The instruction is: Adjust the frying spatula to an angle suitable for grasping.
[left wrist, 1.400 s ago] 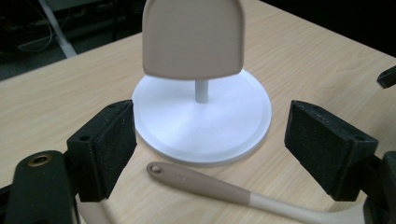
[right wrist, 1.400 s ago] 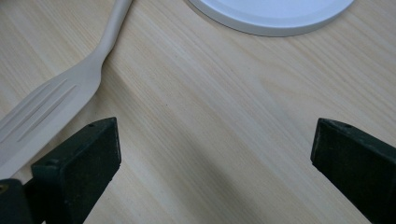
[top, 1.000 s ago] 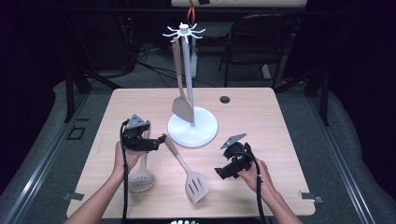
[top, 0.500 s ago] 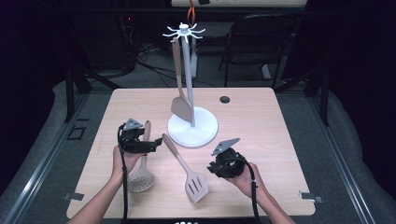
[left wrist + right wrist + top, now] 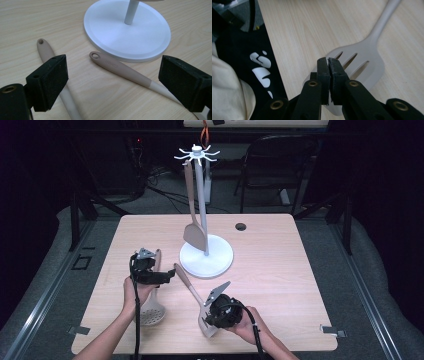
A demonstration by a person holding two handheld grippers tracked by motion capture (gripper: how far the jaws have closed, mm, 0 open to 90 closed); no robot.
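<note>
We hold our left tongs (image 5: 167, 276) spread wide above two handles, while our right tongs (image 5: 328, 65), pressed together empty, sit over the slotted spatula (image 5: 359, 65).

Beige slotted spatula (image 5: 202, 312), white stand (image 5: 206, 255), pale wood-grain table (image 5: 280, 270)

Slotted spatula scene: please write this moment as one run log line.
left gripper: open above two handles | right gripper: shut, empty, over slotted spatula | stand: one spatula hanging
</note>
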